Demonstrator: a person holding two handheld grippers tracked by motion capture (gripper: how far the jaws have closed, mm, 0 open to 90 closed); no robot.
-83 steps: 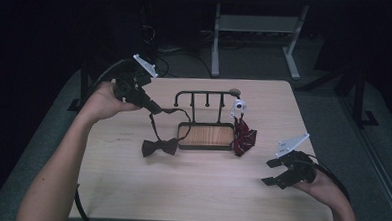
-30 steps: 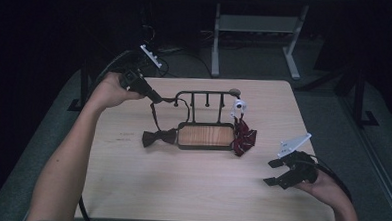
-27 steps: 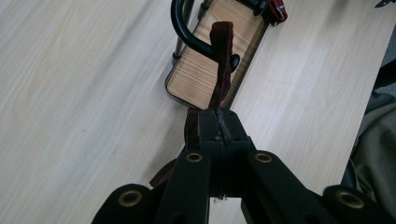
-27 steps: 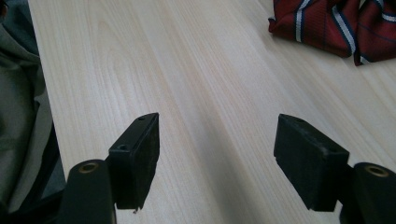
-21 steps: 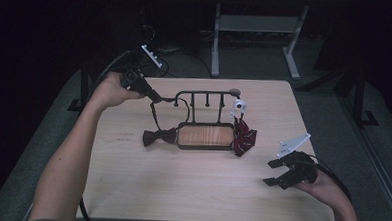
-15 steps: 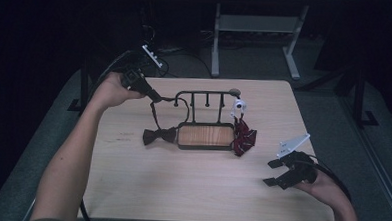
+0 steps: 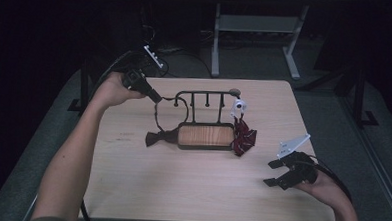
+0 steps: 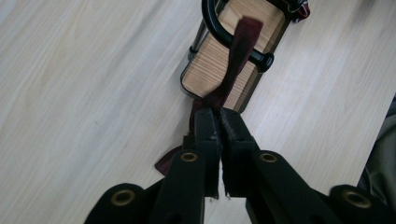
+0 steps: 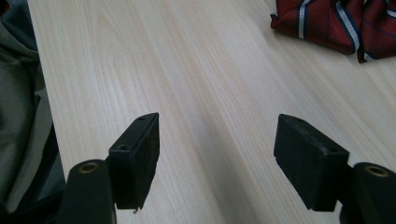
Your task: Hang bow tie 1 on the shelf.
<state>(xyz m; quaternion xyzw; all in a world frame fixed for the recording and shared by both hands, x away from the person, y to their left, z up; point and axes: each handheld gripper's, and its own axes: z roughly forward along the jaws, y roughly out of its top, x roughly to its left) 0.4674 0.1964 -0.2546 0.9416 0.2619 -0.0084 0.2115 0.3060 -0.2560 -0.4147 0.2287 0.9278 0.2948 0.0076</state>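
We have the left gripper [image 7: 154, 96] at the far left of the table [image 7: 180, 190], its jaws pressed almost together on the strap [image 8: 236, 60] of the dark bow tie [image 7: 159, 137]. The strap runs up from the knot, which lies on the wood touching the left end of the rack [image 7: 205, 136], and drapes over the rack's curved end hook [image 8: 219, 32]. The jaws have just been easing apart a little, with the strap between them and the pads seemingly touching it.

The risk we see is the strap sliding off that hook: it rests there loosely, and if we let go while the band is taut or pull sideways, it may slip back onto the table. A tug could also drag or tip the light rack, disturbing the striped bow tie [image 7: 243, 137] at its right end.

The right gripper [image 7: 276, 174] hovers near the right edge with jaws spread wide and nothing between them.

Against the earliest frame, the dark bow tie sits closer to the rack and its strap is now looped up over the hook; the left hand is farther back. The right hand looks unchanged.
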